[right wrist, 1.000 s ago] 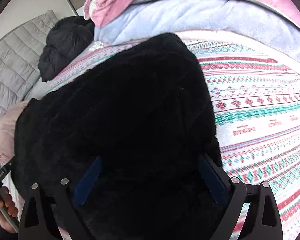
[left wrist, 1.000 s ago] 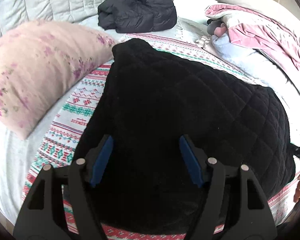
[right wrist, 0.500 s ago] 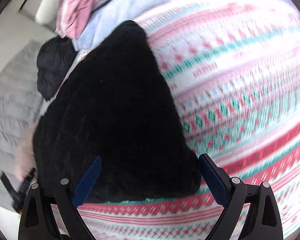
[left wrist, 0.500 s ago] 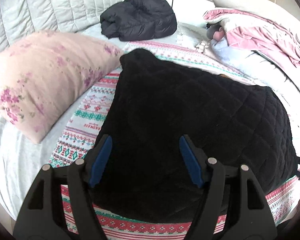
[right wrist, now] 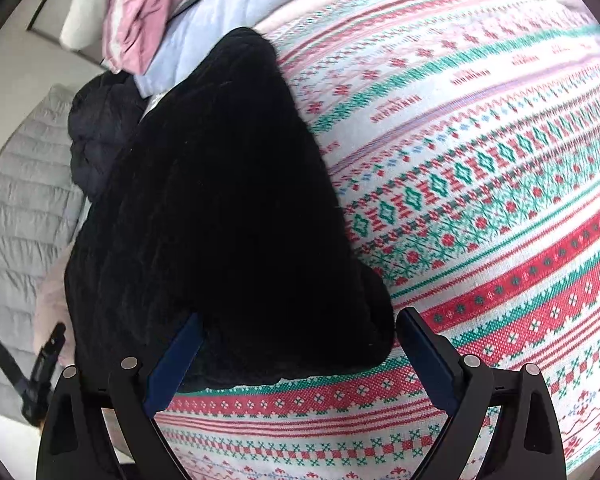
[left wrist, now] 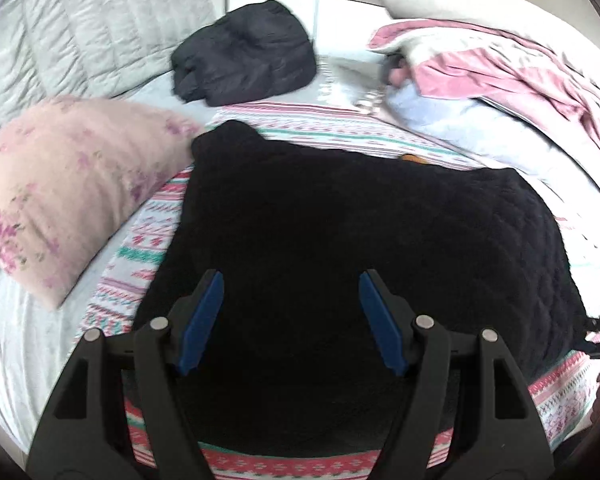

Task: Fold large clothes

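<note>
Black quilted garment lies folded into a thick, roughly rectangular slab, diamond stitching visible, on patterned red-green-white blanket. Left gripper hovers over its near edge, jaws wide, empty. Right gripper jaws wide, straddling garment's near corner, pads not pressing. Pink floral pillow at 9 o'clock of garment, dark puffer jacket at 12

place: home bedroom | signs: bed's patterned blanket, floral pillow

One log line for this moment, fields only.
garment: black quilted jacket folded on patterned blanket | left gripper: open | right gripper: open
</note>
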